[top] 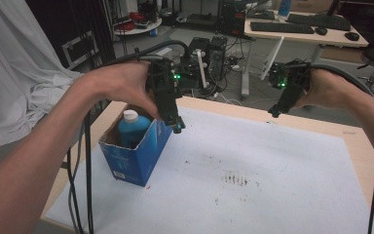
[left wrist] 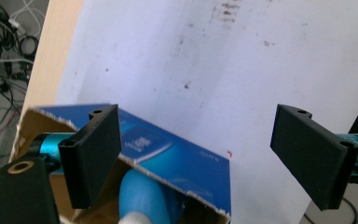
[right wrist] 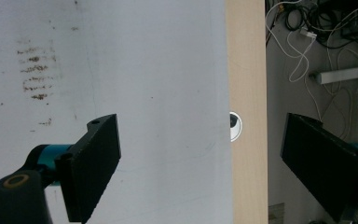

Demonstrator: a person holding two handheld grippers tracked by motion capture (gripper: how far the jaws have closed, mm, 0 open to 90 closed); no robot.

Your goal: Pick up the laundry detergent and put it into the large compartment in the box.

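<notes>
Left gripper [top: 177, 127] is hovering just above the blue carton [top: 135, 148], at the carton's 2 o'clock corner, jaws standing wide apart with nothing between them. The carton is sitting open-topped on the white mat [top: 253, 165] at the worktop's [top: 224, 105] 9 o'clock side. A blue bottle [top: 133, 127] with a white cap is standing upright inside the carton. In the left gripper view the carton's torn rim [left wrist: 177, 161] is showing below the jaws, untouched. Right gripper [top: 274, 112] is hanging at 1 o'clock over the far worktop edge, jaws spread, holding nothing, well apart from the carton.
</notes>
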